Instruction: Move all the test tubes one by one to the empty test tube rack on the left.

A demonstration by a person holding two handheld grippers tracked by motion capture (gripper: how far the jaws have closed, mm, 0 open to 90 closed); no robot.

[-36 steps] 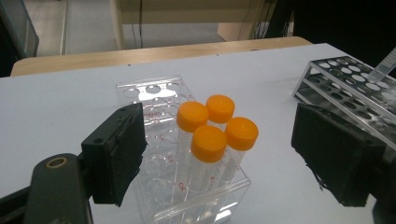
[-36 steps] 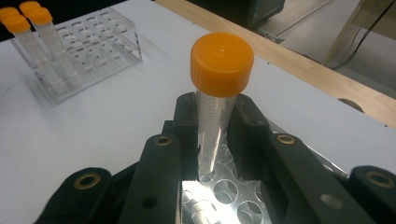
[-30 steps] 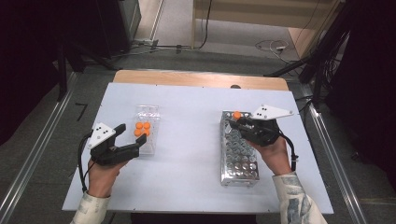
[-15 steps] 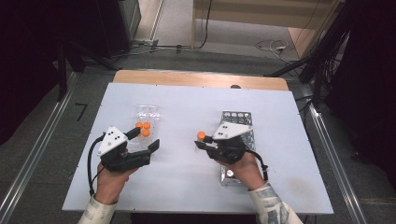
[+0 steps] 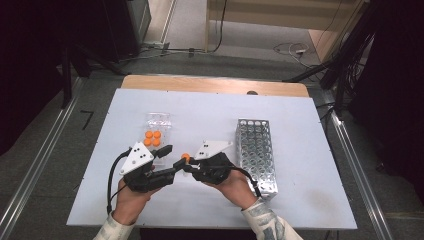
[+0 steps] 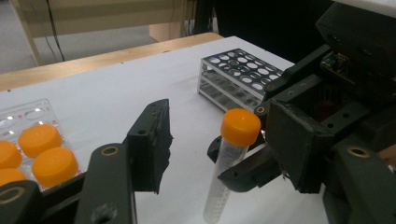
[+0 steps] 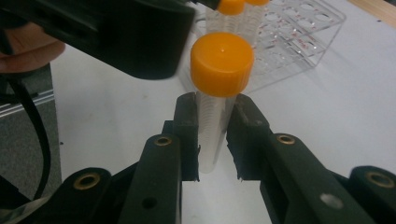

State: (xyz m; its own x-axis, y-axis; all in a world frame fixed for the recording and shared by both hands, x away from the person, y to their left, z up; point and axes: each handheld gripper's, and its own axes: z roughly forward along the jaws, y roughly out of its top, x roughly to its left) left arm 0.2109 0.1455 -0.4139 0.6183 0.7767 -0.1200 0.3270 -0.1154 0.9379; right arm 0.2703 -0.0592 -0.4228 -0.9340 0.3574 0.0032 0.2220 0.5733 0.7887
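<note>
Two grippers now meet at lower centre of the high view; right gripper (image 5: pixel 186 164) has carried an orange-capped tube (image 7: pixel 219 88) over from the metal rack (image 5: pixel 255 150), clamped below its cap; left gripper (image 6: pixel 210 154), jaws just narrowing around the tube, not yet touching; a handover looks imminent

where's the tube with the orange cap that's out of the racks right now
The tube is clamped in the right gripper near the table's front centre, between the clear rack and metal rack, beside the left gripper.
</note>
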